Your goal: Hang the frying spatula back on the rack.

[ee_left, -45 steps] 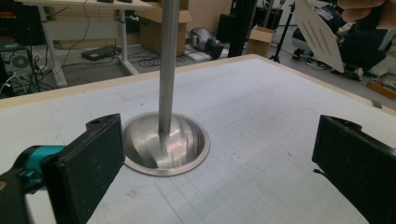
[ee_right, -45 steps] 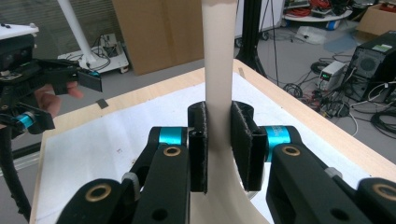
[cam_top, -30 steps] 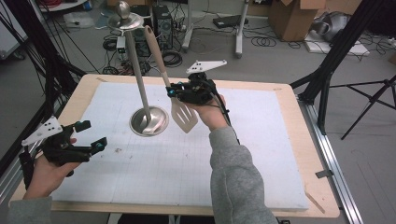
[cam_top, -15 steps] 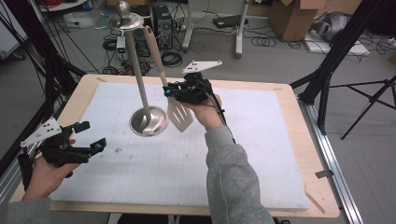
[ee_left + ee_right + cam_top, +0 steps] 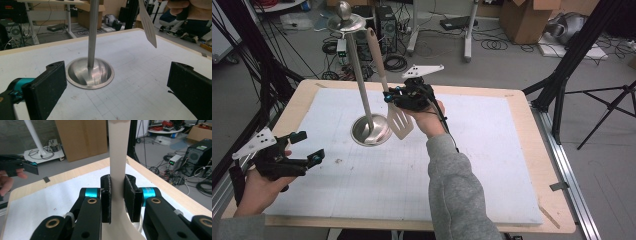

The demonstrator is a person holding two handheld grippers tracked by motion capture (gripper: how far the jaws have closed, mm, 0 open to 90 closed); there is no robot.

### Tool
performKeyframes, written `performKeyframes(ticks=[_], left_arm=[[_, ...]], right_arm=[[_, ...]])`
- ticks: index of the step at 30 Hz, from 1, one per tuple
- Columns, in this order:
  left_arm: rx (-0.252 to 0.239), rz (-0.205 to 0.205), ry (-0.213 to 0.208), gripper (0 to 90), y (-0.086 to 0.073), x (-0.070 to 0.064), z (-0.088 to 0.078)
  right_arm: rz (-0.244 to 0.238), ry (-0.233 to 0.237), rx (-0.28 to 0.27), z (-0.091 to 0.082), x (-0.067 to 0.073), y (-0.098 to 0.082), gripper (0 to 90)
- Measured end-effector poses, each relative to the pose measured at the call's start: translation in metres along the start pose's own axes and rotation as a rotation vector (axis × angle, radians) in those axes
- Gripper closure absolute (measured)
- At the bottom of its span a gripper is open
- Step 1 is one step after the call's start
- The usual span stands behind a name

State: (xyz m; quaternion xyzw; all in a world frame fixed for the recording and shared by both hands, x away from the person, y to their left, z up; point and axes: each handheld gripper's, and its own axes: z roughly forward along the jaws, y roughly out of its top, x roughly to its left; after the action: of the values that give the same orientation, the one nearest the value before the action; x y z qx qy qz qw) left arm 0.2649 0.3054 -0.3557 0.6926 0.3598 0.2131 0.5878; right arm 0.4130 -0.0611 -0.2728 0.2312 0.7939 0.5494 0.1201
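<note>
A steel stand has a round base on the white mat and a thin pole that rises to a small top disc. Beside the pole my right gripper is shut on the neck of a beige slotted spatula, head down above the mat and handle up near the disc. In the right gripper view both pads press on the spatula's neck. My left gripper is held open at the mat's near left, with nothing between its fingers; it faces the base.
The white gridded mat covers a wooden table. Black frame legs stand at the table's right and left. Cables, computer cases and cardboard boxes lie on the floor beyond the far edge.
My right gripper has shifted the spatula slightly left, closer to the pole. The left gripper has stayed put.
</note>
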Motion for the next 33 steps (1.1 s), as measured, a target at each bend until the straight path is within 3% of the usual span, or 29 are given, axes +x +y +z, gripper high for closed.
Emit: performKeyframes(ticks=[14,17,29,33], left_arm=[[0.000,0.002,0.000,2.9,0.000,-0.001,-0.002],[-0.002,0.001,0.001,2.9,0.000,-0.001,-0.002],[-0.009,0.002,0.000,2.9,0.000,-0.001,0.000],[-0.004,-0.002,-0.001,2.9,-0.001,-0.001,0.002]], right_arm=[[0.009,-0.016,-0.017,0.007,0.002,0.001,75.2],[0.014,-0.026,-0.061,0.002,0.002,0.003,69.4],[-0.011,-0.074,-0.049,-0.018,0.009,0.001,33.0],[-0.016,-0.061,-0.046,-0.023,0.010,-0.002,22.8]])
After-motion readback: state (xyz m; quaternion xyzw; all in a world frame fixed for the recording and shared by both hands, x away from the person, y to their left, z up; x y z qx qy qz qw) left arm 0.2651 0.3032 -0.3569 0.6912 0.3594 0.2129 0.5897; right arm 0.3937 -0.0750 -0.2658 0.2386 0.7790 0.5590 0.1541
